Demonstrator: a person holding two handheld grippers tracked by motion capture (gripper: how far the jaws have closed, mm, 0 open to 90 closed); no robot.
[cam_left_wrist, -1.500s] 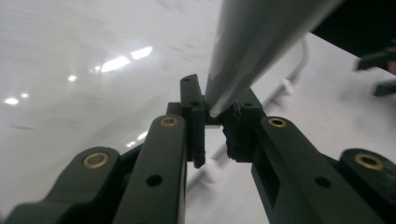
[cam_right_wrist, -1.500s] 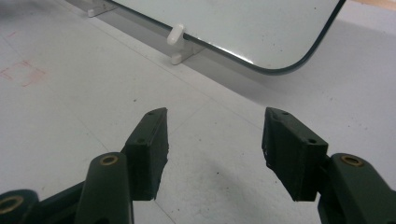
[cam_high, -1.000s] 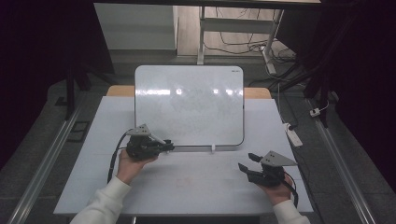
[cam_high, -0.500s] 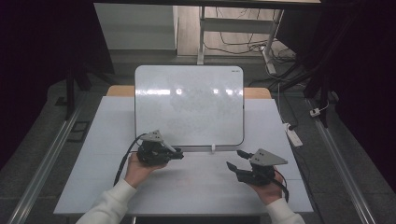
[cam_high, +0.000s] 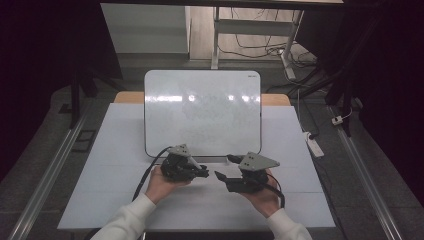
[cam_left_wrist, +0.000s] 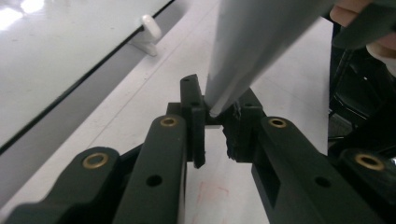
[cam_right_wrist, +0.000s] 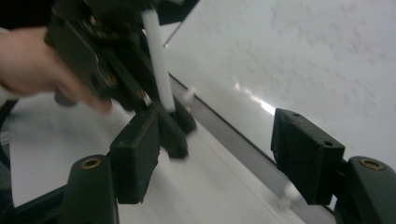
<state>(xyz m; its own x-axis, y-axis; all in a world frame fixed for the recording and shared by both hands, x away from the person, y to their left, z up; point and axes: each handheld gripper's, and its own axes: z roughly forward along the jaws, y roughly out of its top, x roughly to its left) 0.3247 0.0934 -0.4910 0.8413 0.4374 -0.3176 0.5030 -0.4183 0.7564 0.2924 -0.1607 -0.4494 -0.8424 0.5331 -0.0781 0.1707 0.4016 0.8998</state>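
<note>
My left hand-held gripper sat just in front of the whiteboard, near its bottom edge. Its two black, blocky jaws were pinched tight on a thin white stick, smooth and round like a marker pen. I could not tell for sure what the stick was. It stuck out past the jaw tips, close to the board's bottom edge.

My right hand-held gripper was just beside the left one, also in front of the whiteboard. Its jaws had just been opening and stood wide apart, with nothing pressed between them. In its own view the stick and my left hand-held gripper were near its left jaw. A flat grey plate with three corners sat on top of it.

The whiteboard was a shiny rectangle with round corners and a dark thin rim. Faint grey smudges covered it. Small white pegs stuck out under its bottom edge. It lay flat on the counter, which was pale, smooth and dull.
</note>
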